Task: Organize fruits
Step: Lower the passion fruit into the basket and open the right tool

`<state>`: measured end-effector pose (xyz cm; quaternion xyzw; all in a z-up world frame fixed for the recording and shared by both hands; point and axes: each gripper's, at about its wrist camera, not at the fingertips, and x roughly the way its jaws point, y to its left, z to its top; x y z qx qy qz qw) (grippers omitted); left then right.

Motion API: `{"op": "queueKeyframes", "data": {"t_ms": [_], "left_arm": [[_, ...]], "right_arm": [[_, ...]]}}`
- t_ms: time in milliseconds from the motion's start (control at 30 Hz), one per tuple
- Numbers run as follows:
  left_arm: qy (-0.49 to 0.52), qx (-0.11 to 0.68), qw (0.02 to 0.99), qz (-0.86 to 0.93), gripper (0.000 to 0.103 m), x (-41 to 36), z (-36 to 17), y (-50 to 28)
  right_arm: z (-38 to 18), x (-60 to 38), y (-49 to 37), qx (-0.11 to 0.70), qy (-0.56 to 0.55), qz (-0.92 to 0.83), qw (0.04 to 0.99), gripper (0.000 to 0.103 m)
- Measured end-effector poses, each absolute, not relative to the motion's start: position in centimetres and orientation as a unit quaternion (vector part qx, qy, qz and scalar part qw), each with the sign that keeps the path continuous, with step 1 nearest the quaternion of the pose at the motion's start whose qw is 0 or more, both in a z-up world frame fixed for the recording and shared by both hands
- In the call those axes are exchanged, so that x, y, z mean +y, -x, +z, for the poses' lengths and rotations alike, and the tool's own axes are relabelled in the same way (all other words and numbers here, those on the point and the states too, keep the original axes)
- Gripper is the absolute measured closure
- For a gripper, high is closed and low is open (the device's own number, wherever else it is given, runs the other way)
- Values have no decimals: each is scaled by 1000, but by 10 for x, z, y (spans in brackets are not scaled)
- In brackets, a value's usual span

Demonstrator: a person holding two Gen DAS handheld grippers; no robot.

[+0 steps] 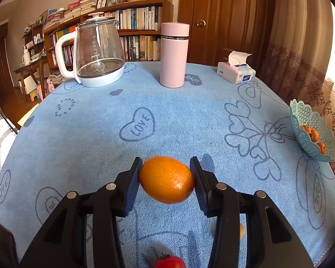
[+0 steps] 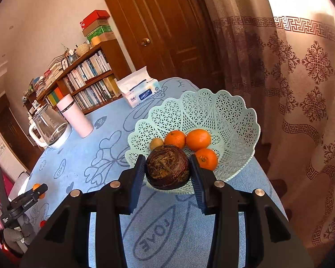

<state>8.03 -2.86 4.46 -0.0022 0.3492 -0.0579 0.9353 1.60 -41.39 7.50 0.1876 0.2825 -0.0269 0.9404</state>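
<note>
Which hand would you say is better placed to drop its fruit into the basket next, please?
Right. The right gripper holds the dark fruit just before the basket, while the left gripper's orange is across the table.

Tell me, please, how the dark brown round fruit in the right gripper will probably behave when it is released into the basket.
The dark brown fruit looks round, so it may roll down toward the oranges. Its wrinkled skin probably grips the pads well, not slippery. The perforated basket has sloping walls, likely keeping it inside.
</note>
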Motion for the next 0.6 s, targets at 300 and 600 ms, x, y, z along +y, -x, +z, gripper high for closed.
{"op": "queueKeyframes", "data": {"t_ms": [300, 600], "left_arm": [[-10, 354, 933, -65, 59, -40, 44, -83], [-32, 350, 932, -89, 59, -67, 52, -81]], "right_arm": [[59, -442, -23, 278, -189, -89, 938, 62], [63, -449, -11, 232, -180, -129, 947, 48]]}}
